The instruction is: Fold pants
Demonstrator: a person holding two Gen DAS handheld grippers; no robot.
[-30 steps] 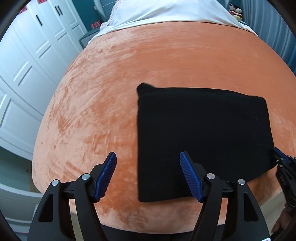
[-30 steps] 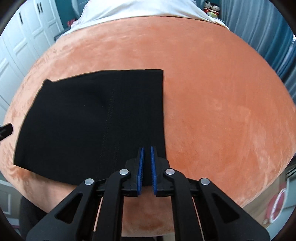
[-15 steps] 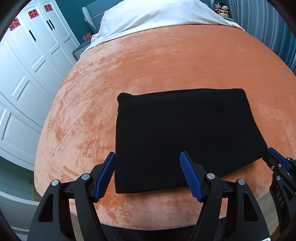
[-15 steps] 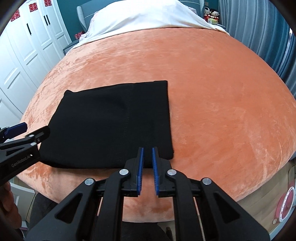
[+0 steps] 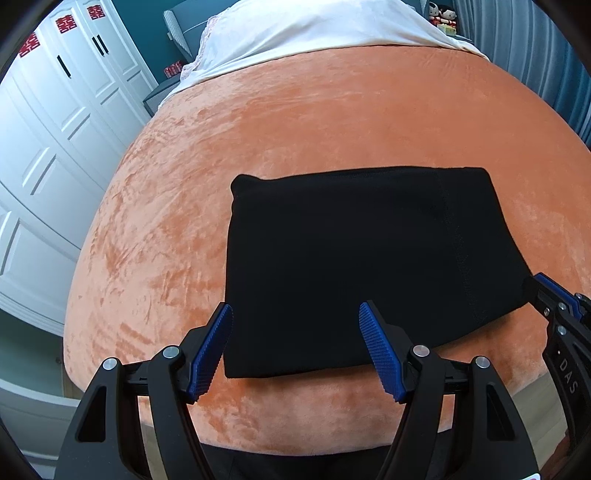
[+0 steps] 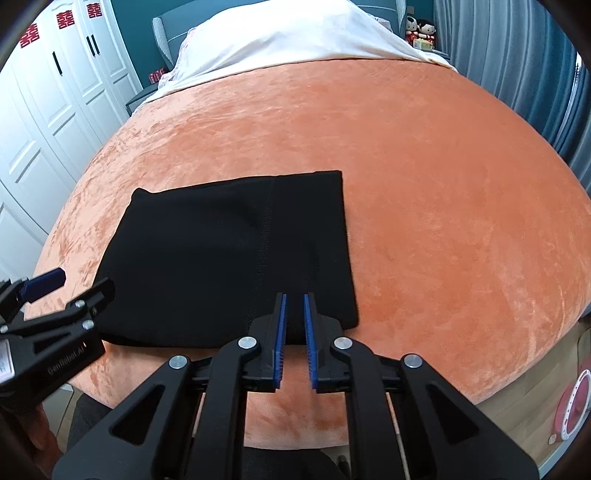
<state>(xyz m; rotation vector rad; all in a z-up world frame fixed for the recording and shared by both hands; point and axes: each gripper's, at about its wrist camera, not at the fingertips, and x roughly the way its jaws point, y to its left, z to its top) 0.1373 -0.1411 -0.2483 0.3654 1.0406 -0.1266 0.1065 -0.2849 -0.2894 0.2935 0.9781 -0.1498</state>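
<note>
The black pants [image 5: 369, 266] lie folded into a flat rectangle near the front edge of the orange bed cover [image 5: 332, 129]. My left gripper [image 5: 295, 310] hovers open over the pants' near left corner, with nothing between its blue pads. In the right wrist view the pants [image 6: 229, 258] lie to the left of centre. My right gripper [image 6: 294, 297] is shut above their near right corner and holds nothing; only a thin slit shows between the pads. Each gripper shows in the other's view: the right gripper [image 5: 546, 288] and the left gripper [image 6: 77, 284].
A white duvet [image 5: 314, 29] covers the far end of the bed. White wardrobe doors [image 5: 44, 166] stand along the left, grey-blue curtains [image 6: 517, 55] along the right. Two dolls [image 6: 419, 31] sit on a far nightstand. A pink and white round object [image 6: 576, 406] lies on the floor, right.
Both grippers have drawn back and up from the pants, so more of the bed shows. The pants lie still, and the left gripper stays open.
</note>
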